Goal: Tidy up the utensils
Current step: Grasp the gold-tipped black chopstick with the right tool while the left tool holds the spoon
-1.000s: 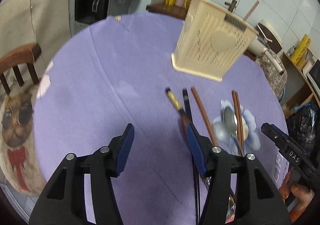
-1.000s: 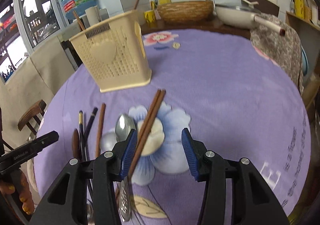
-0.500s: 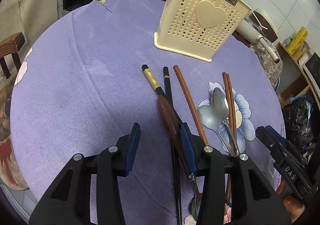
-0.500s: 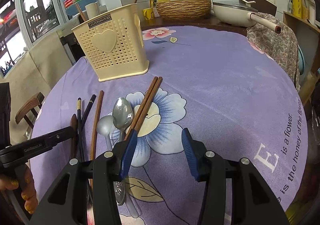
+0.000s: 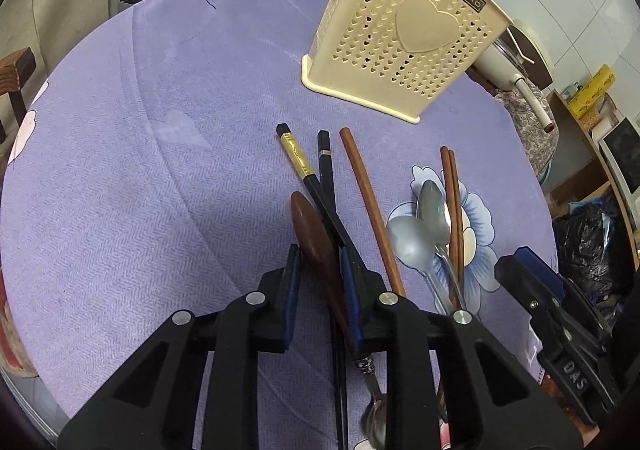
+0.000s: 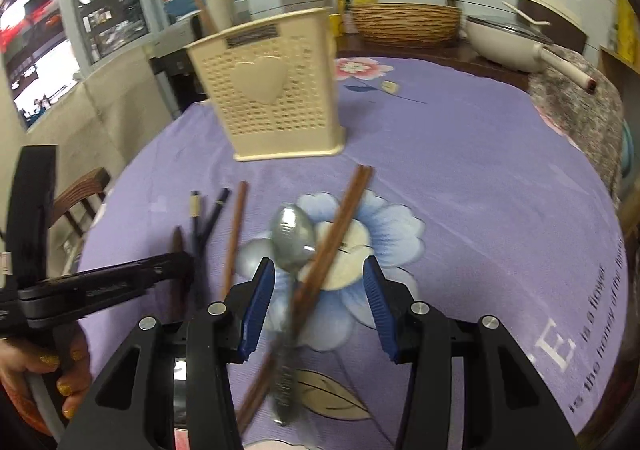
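Utensils, left wrist view: a wood-handled spoon (image 5: 316, 238), two black chopsticks (image 5: 326, 185), a single brown chopstick (image 5: 370, 205), two metal spoons (image 5: 420, 226) and a brown chopstick pair (image 5: 454, 209) lie loose on the purple table (image 5: 140, 169), all on the near side of the cream holder (image 5: 400, 45).
Left gripper (image 5: 320, 282): fingers have just been closing with the wooden handle between them; the right pad (image 5: 352, 290) looks against it, the left pad (image 5: 294, 282) shows a thin gap, so the grip looks not quite seated.
Axis: the handle runs straight ahead along the fingers, wooden tip away, metal bowl back under the gripper.
Nearer hand: the left, by far; the right gripper's tip (image 5: 528, 270) sits off by the metal spoons.
Holder: upright and well beyond the handle's far tip; a stick or two stands in it.
Right wrist view, blurred: right gripper (image 6: 318, 306) is released, fingers apart and holding nothing.
Between its fingers: a metal spoon (image 6: 292, 238) and the brown pair (image 6: 336, 234), the pair slanting up to the right.
Left gripper here (image 6: 120, 282): reaches in from the left edge, held by a hand (image 6: 36, 374), its tip at the wooden handle (image 6: 178, 246).
Coming move, judged: finish the pinch, lift, then tip the spoon upright over the holder (image 6: 272, 97).
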The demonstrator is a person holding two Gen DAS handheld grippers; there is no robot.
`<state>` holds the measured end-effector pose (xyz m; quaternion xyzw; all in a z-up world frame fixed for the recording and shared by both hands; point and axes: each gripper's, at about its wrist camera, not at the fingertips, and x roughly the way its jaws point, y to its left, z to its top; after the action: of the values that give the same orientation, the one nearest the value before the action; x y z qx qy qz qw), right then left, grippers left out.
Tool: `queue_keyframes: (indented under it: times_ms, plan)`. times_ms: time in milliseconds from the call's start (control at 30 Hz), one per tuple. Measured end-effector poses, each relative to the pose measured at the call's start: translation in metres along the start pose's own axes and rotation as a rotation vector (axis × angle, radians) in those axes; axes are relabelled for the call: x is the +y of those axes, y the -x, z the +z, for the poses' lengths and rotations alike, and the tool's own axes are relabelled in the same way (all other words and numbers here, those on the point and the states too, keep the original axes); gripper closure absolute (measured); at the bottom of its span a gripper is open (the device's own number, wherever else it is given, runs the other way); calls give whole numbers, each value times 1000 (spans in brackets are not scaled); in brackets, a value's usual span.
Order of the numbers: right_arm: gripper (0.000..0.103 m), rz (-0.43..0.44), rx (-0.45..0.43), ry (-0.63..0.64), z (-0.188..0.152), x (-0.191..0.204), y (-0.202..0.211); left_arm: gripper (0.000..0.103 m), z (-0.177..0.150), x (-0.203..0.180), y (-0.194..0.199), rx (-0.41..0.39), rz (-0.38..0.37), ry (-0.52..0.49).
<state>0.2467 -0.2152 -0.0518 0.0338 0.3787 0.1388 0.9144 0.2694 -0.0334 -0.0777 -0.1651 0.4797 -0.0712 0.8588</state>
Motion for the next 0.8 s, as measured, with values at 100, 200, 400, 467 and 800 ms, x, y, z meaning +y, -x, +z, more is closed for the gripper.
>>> queue_keyframes:
  times_ms: [100,200,400,467,800]
  plan:
    - [57,50,17,0,11,8,-5,82,0,3,1,3,-12,11]
    - [57,67,33,38,22,19,-13,83,0,8,2,7,-37,35]
    - [57,124,83,52,36,35,-32,83,-5,16,14,-7,-47,49]
    - [57,139,105,60,39,41,-39,84,-8,21,22,-15,-46,57]
    - [58,205,226,191,54,92,-80,84,-28,38,36,-14,-53,92]
